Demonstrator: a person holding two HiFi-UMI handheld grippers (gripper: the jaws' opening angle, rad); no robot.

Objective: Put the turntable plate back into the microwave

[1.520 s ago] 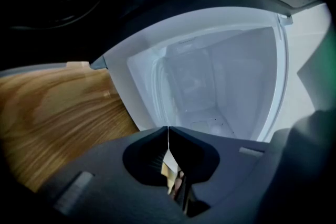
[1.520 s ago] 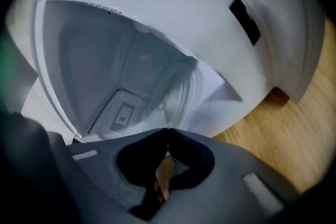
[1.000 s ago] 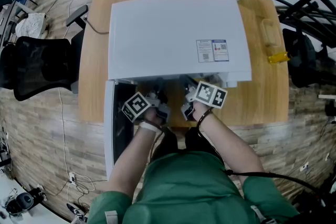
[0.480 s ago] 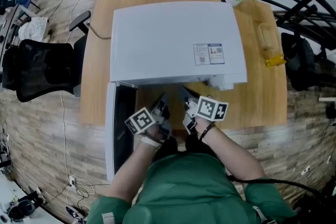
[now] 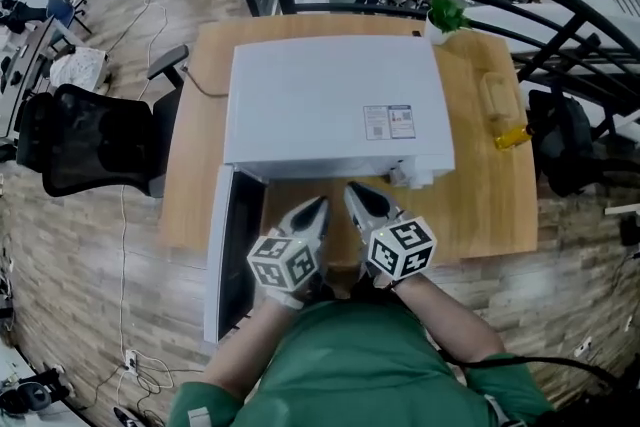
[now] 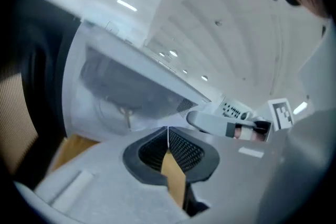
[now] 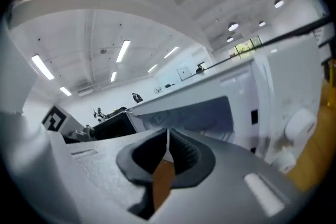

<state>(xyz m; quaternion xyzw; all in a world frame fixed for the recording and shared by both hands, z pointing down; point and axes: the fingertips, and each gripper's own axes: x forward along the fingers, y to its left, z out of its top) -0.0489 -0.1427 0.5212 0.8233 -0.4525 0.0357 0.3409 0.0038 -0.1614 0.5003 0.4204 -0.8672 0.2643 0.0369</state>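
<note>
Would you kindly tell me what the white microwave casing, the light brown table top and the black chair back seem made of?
White microwave casing: probably painted sheet metal, matt; flat, evenly coloured panel. Light brown table top: wood or wood-look laminate; faint grain lines. Black chair back: likely mesh or fabric, dull; no shine.

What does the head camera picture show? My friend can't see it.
From above: a white microwave on a wooden table, its door swung open at the left. A person in green holds the left gripper and right gripper before it, both shut and empty.
</note>
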